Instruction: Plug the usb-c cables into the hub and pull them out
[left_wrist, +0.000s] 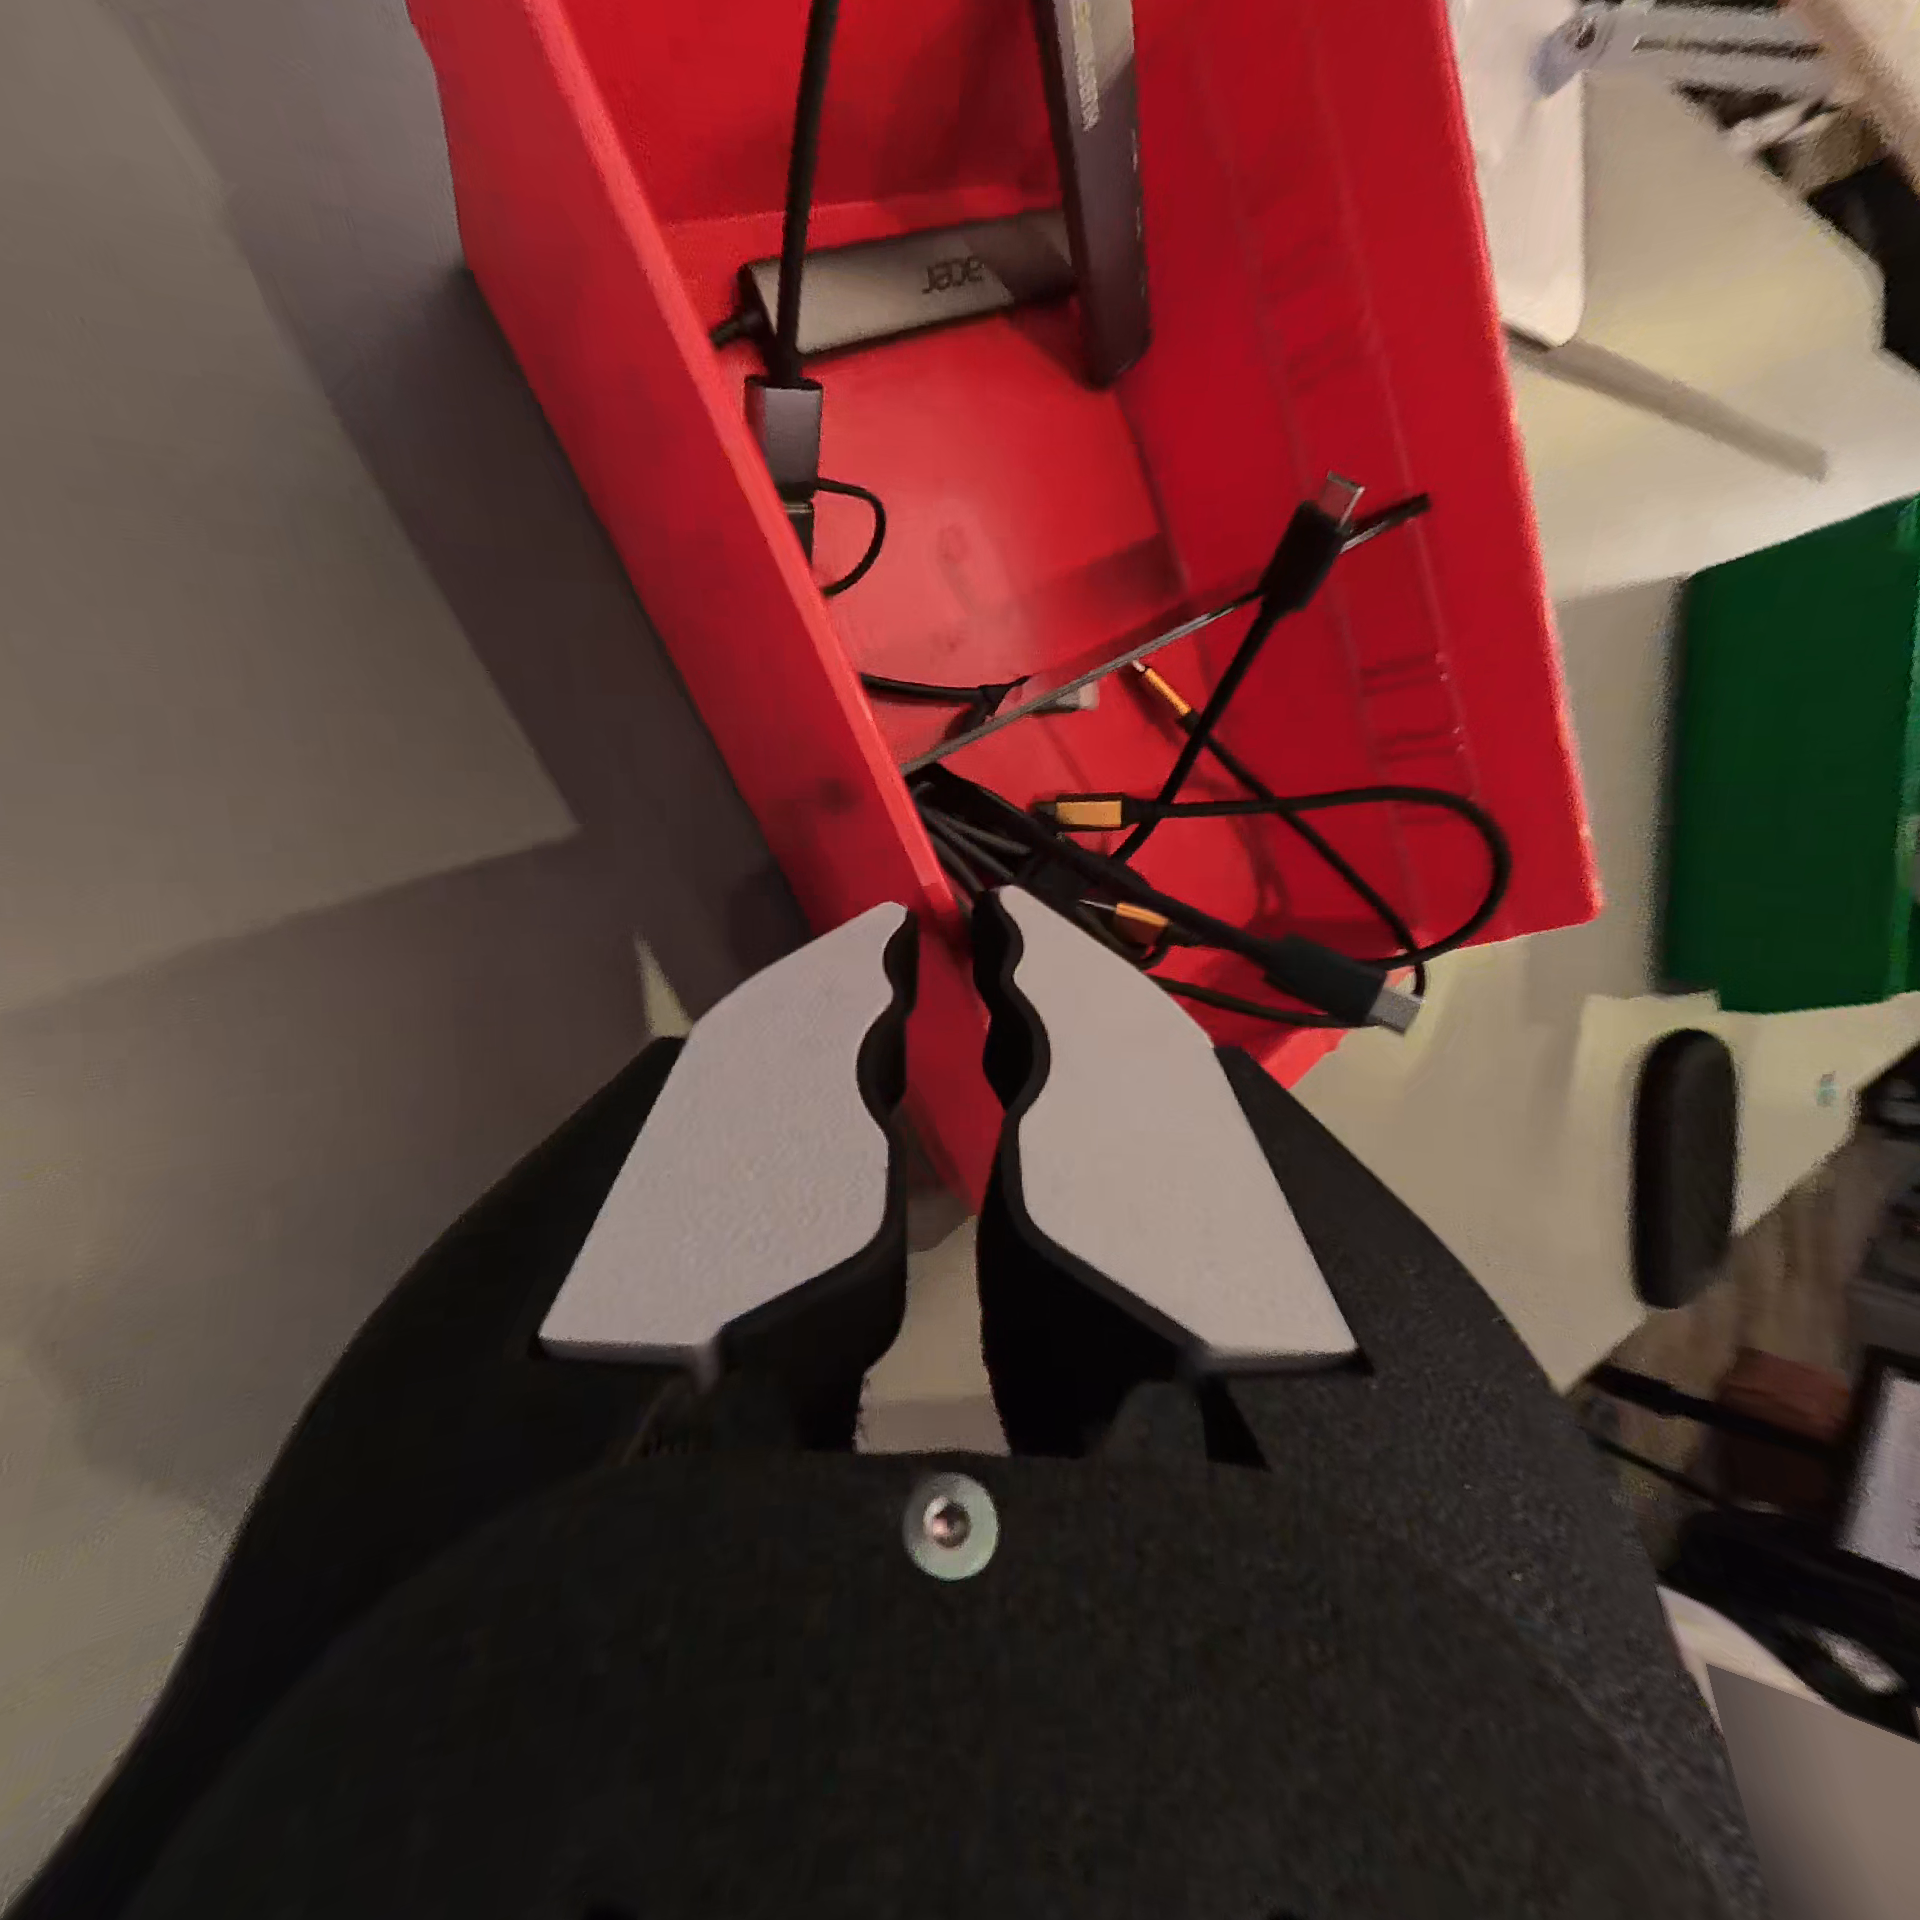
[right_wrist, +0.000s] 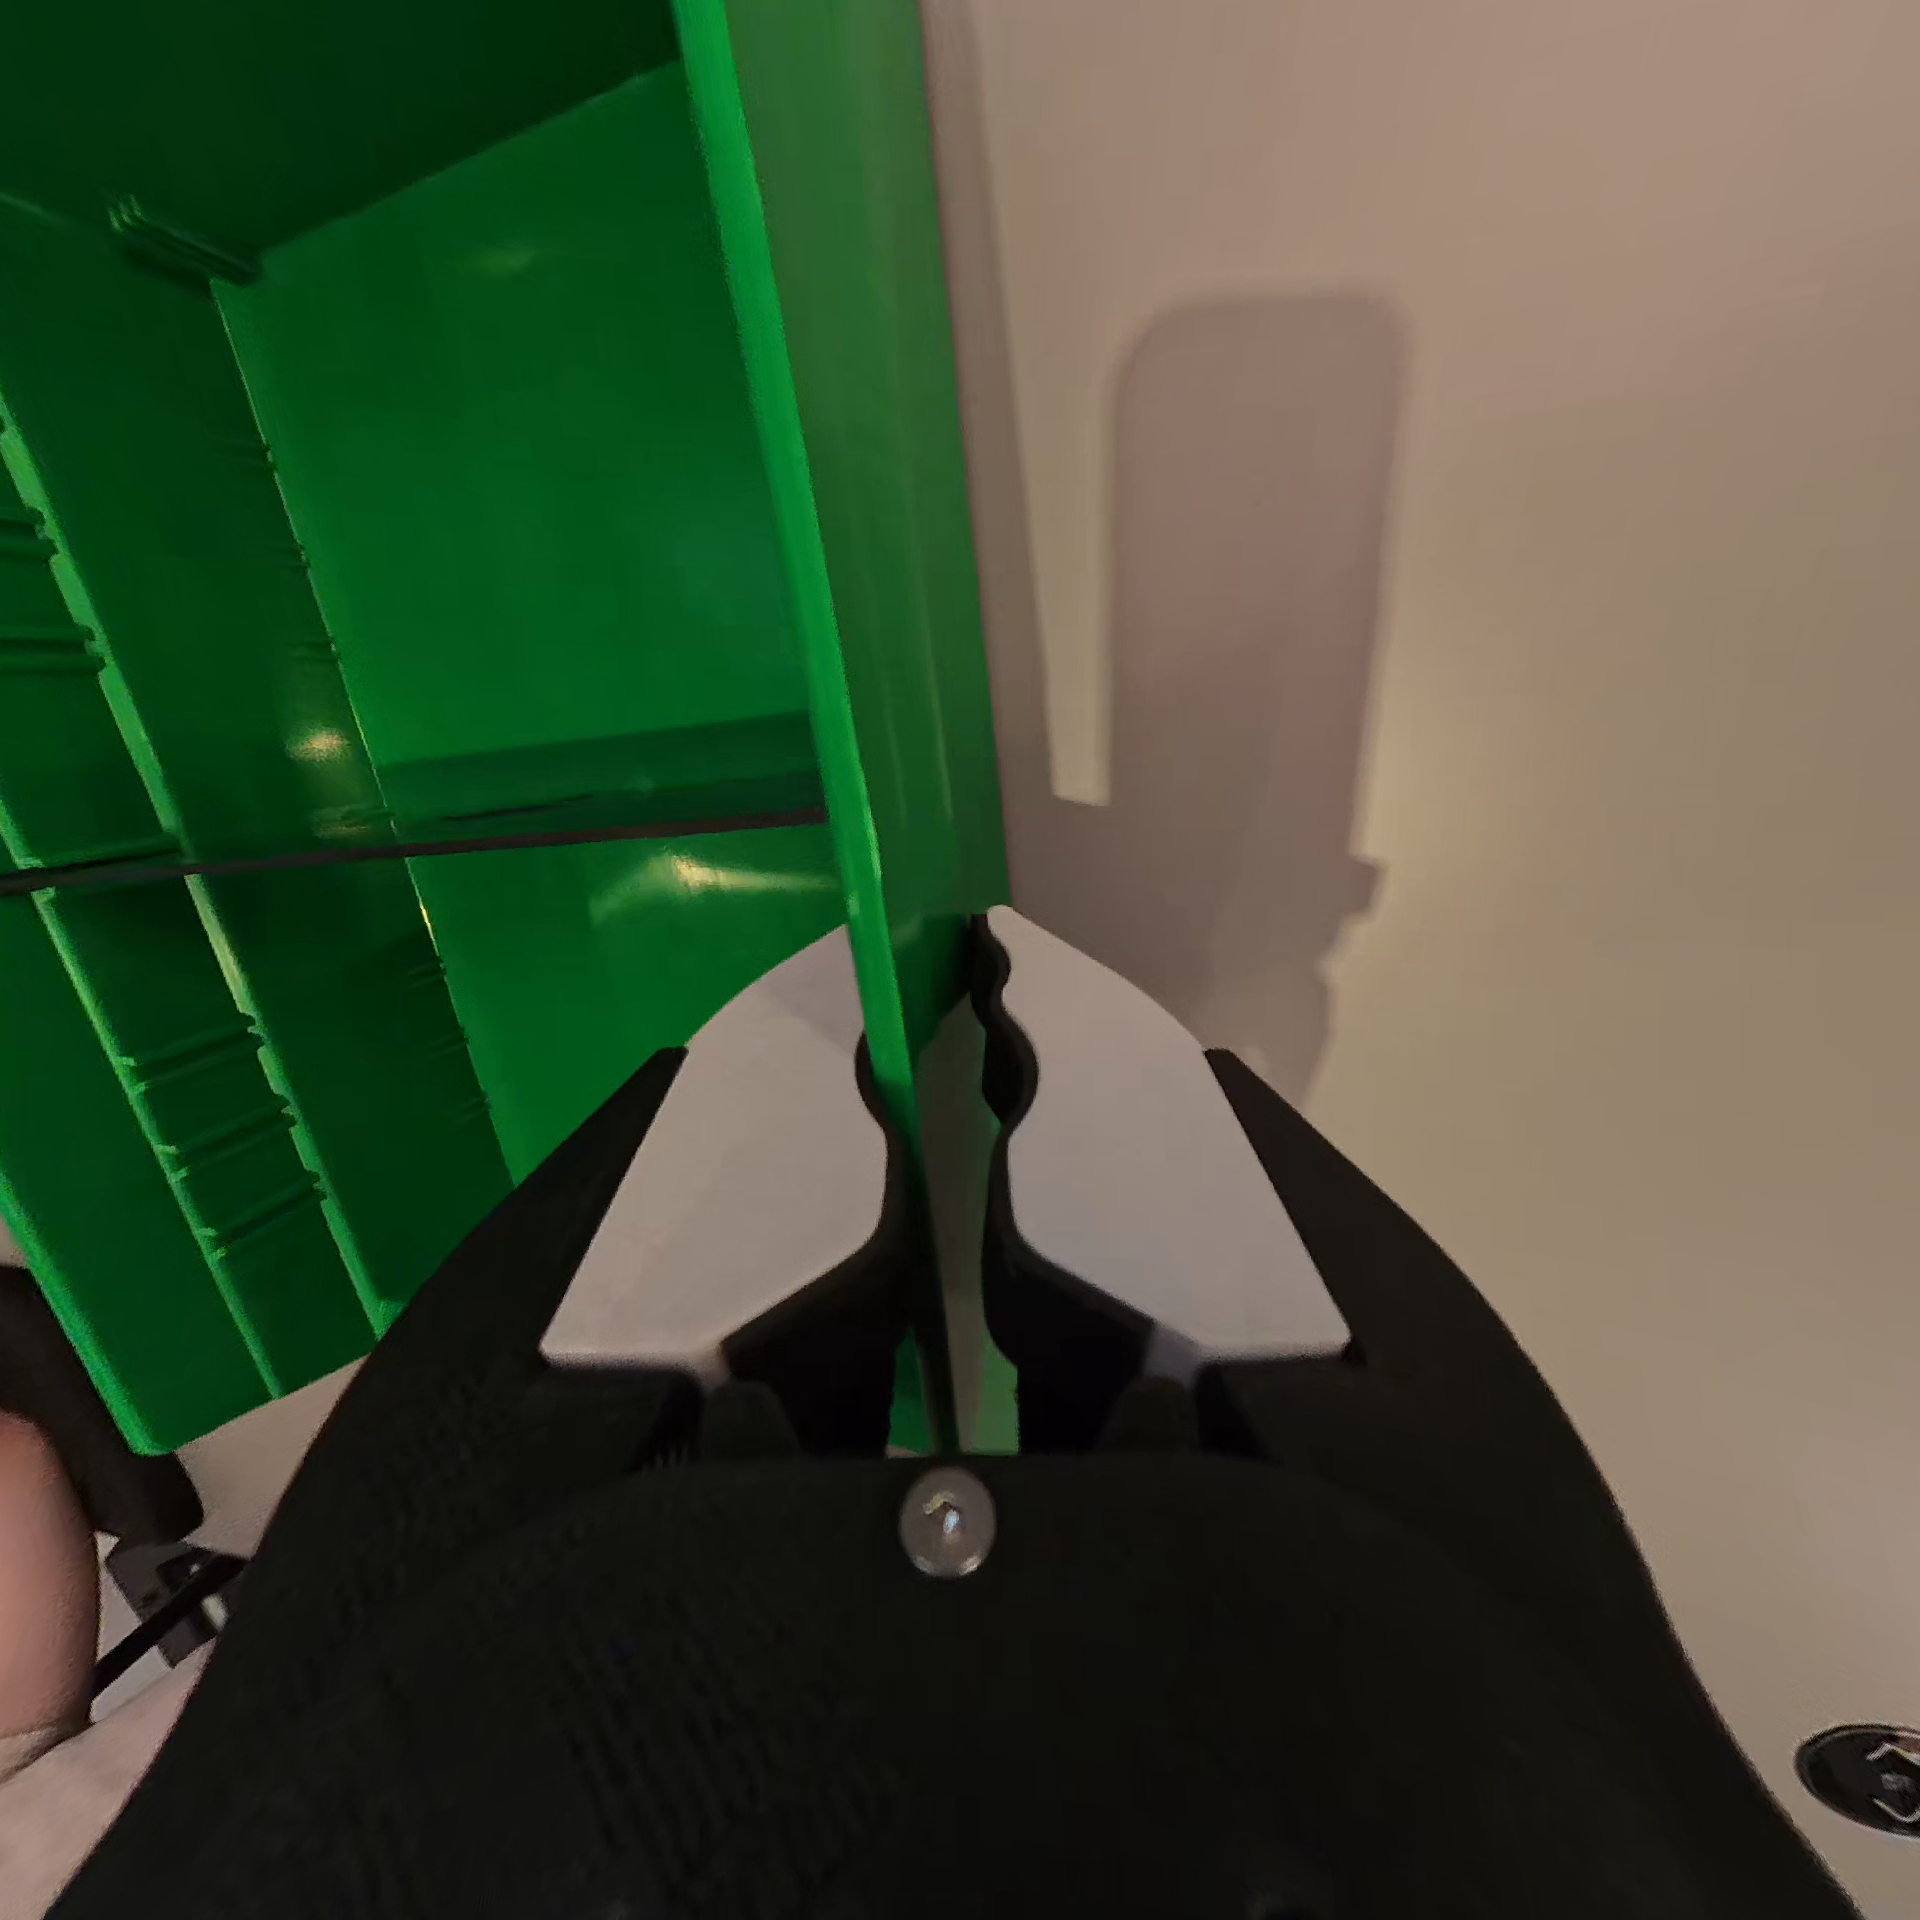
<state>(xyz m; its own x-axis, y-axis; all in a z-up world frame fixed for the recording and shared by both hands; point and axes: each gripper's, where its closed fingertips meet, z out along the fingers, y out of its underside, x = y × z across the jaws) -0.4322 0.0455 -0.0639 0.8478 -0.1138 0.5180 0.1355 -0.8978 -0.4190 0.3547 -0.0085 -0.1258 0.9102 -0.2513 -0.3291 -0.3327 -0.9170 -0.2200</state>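
Note:
A red bin (left_wrist: 644, 520) holds a flat grey hub (left_wrist: 904, 286), a second grey hub (left_wrist: 1101, 187) leaning upright, and a tangle of black usb-c cables (left_wrist: 1299, 831) with loose plugs (left_wrist: 1340, 499). My left gripper (left_wrist: 948, 914) is shut on the red bin's near wall, at its corner. A green bin (right_wrist: 520, 468), also showing in the left wrist view (left_wrist: 1787, 769), looks empty apart from a thin dark divider (right_wrist: 416, 847). My right gripper (right_wrist: 920, 945) is shut on the green bin's right wall (right_wrist: 852, 520).
Both bins are over a pale table (left_wrist: 260, 727). A black padded object (left_wrist: 1683, 1164) and clutter lie beyond the table's right edge. A hand (right_wrist: 31, 1558) shows at the lower left. A round grommet (right_wrist: 1860, 1766) sits in the table at the lower right. My right fingertips sit around 80 cm from my left ones.

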